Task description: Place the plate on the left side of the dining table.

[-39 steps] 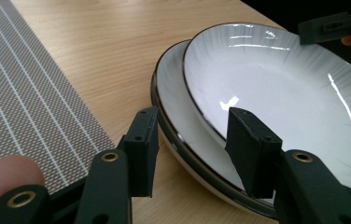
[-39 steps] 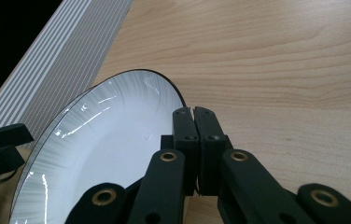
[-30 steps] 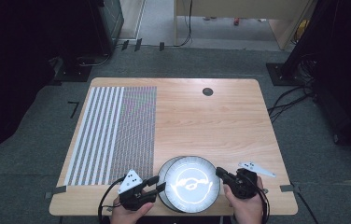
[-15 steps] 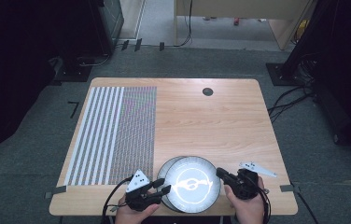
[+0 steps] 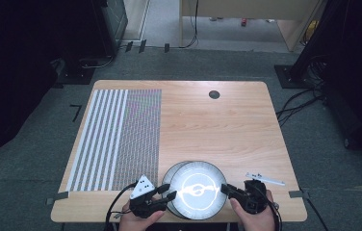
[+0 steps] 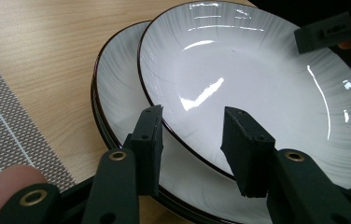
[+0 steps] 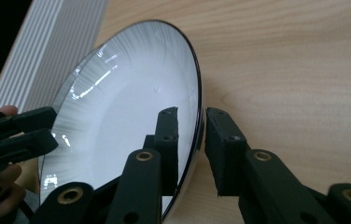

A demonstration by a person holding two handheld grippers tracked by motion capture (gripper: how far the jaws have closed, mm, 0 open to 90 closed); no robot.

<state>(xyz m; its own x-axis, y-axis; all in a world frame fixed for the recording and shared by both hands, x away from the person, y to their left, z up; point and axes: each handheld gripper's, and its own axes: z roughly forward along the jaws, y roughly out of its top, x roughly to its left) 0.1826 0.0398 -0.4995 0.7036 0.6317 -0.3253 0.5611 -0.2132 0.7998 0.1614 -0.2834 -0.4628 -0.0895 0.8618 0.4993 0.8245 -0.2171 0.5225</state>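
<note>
Two glazed white plates sit stacked at the table's (image 5: 227, 125) near edge; the top plate (image 5: 196, 188) is stiff, slick and breakable — best taken by its dark rim. The left gripper (image 6: 192, 140) straddles that rim with jaws apart; the right gripper (image 7: 193, 149) has just been opening — rim between its pads, no longer pinched

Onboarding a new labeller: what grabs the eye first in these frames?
The two stacked white plates with dark rims at the near table edge, the upper plate shifted off the lower plate. Next, the tongs flanking them: the right tongs straddle the upper plate's rim, jaws just opening and one pad visibly apart; the left tongs straddle its rim on the other side, grip unclear. The striped mat covers the table's left.
</note>
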